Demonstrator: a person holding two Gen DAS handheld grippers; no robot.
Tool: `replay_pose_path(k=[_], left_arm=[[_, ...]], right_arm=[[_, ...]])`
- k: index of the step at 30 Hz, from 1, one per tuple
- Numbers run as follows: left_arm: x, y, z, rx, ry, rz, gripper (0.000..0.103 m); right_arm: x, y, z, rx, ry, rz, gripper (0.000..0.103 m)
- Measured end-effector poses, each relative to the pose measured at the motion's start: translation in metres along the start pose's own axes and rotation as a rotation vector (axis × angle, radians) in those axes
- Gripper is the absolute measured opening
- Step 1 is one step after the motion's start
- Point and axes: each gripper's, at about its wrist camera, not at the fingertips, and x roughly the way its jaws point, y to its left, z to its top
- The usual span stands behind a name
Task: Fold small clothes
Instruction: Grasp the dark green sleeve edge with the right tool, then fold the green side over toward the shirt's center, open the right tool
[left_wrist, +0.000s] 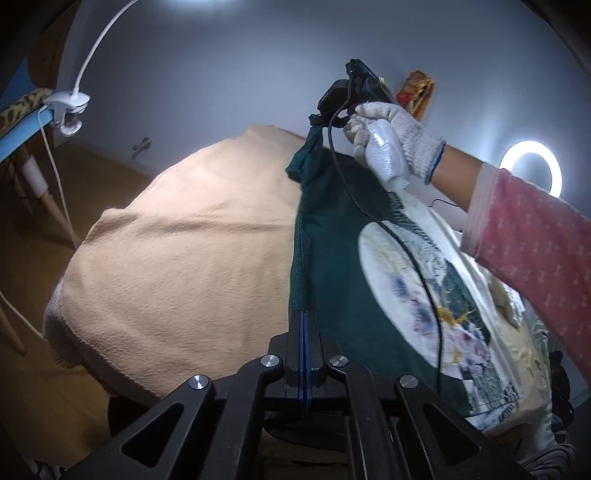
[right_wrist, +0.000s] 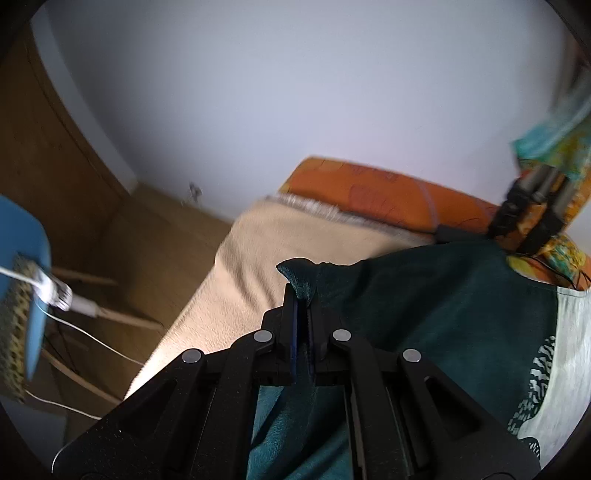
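A dark green garment (left_wrist: 332, 266) with a round white printed patch (left_wrist: 402, 295) is lifted over the bed. In the left wrist view my left gripper (left_wrist: 304, 314) is shut, and the garment's near edge runs into its tips. Farther off, a gloved hand (left_wrist: 399, 129) holds my right gripper (left_wrist: 318, 120), shut on an upper corner of the cloth, which hangs stretched between the two grippers. The right wrist view shows the right gripper (right_wrist: 304, 291) pinching a fold of the green garment (right_wrist: 424, 314), with a tuft sticking out above its fingers.
A beige blanket (left_wrist: 177, 258) covers the bed, with an orange pillow (right_wrist: 369, 192) at the wall side. A clamp lamp (left_wrist: 68, 110) and its cable sit on a blue chair (right_wrist: 33, 258) at the left. A ring light (left_wrist: 532, 166) glows behind the pink sleeve (left_wrist: 535, 240).
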Motion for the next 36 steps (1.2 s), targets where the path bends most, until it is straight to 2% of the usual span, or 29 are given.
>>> replay_pose_path(k=[7, 13, 19, 25, 28, 29, 30, 32, 33, 34, 36], left_arm=[[-0.004, -0.035, -0.001, 0.092, -0.009, -0.057, 0.000], [0.007, -0.063, -0.011, 0.170, 0.038, -0.094, 0.000], [0.022, -0.084, -0.022, 0.228, 0.093, -0.119, 0.000], [0.035, -0.101, -0.030, 0.231, 0.145, -0.169, 0.000], [0.043, -0.107, -0.033, 0.227, 0.175, -0.199, 0.000], [0.044, -0.107, -0.035, 0.223, 0.185, -0.208, 0.005], [0.044, -0.108, -0.035, 0.221, 0.191, -0.214, 0.012], [0.042, -0.109, -0.036, 0.221, 0.197, -0.225, 0.019], [0.040, -0.110, -0.035, 0.226, 0.196, -0.232, 0.019], [0.038, -0.111, -0.035, 0.232, 0.192, -0.235, 0.019], [0.029, -0.113, -0.034, 0.251, 0.173, -0.242, 0.019]], right_arm=[[-0.044, -0.046, -0.006, 0.059, -0.086, 0.049, 0.005], [-0.073, -0.112, -0.033, 0.162, -0.127, 0.057, 0.005], [-0.071, -0.161, -0.052, 0.216, -0.105, 0.002, 0.005], [-0.054, -0.174, -0.046, 0.200, -0.091, -0.041, 0.005], [-0.044, -0.172, -0.046, 0.134, -0.059, -0.135, 0.005], [-0.040, -0.171, -0.045, 0.114, -0.041, -0.160, 0.007], [-0.040, -0.171, -0.045, 0.106, -0.029, -0.173, 0.012], [-0.045, -0.173, -0.048, 0.102, -0.034, -0.178, 0.026], [-0.048, -0.175, -0.050, 0.103, -0.039, -0.186, 0.039], [-0.055, -0.177, -0.052, 0.109, -0.049, -0.196, 0.047], [-0.074, -0.183, -0.057, 0.136, -0.071, -0.190, 0.047]])
